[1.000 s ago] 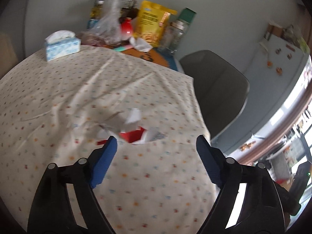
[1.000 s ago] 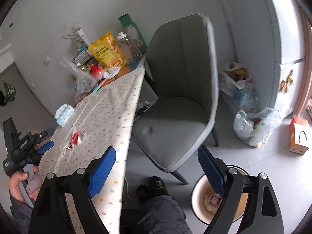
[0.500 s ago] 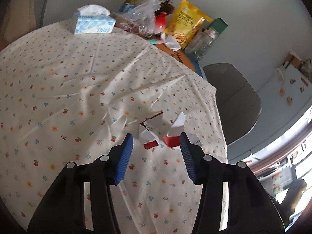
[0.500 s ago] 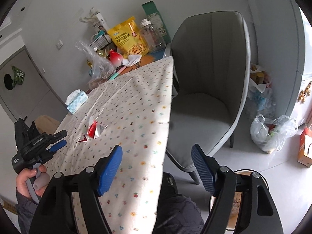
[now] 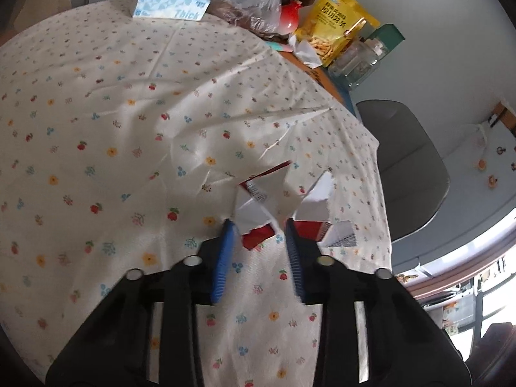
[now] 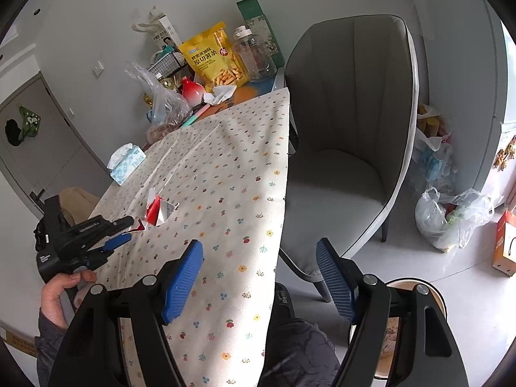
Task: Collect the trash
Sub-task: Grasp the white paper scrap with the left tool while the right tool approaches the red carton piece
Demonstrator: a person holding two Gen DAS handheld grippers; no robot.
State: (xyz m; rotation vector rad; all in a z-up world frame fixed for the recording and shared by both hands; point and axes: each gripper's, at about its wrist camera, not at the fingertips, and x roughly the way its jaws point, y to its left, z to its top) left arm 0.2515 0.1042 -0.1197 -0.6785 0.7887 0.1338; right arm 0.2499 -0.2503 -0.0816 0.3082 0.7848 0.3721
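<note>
The torn red-and-white wrapper [image 5: 277, 213] is seen in the lower centre of the left wrist view, lying on the flowered tablecloth [image 5: 129, 122]; the left gripper [image 5: 258, 229] is narrowed about its near edge, but whether the pads actually pinch it cannot be told. The right gripper [image 6: 261, 258] is held wide and empty at the bottom of its own view, over the table edge. Only a corner appears to be taken, so the flimsy paper could tear further or slip out on lifting; the wrinkled cloth might be pinched with it and dragged; loose scraps to the right [image 5: 342, 238] could be left behind. "Thick" is read on the tissue box [image 5: 171, 4] at upper left; Chinese characters are printed on the yellow snack bag [image 5: 335, 22], with a red round mark; the wrapper's small print is not legible.
</note>
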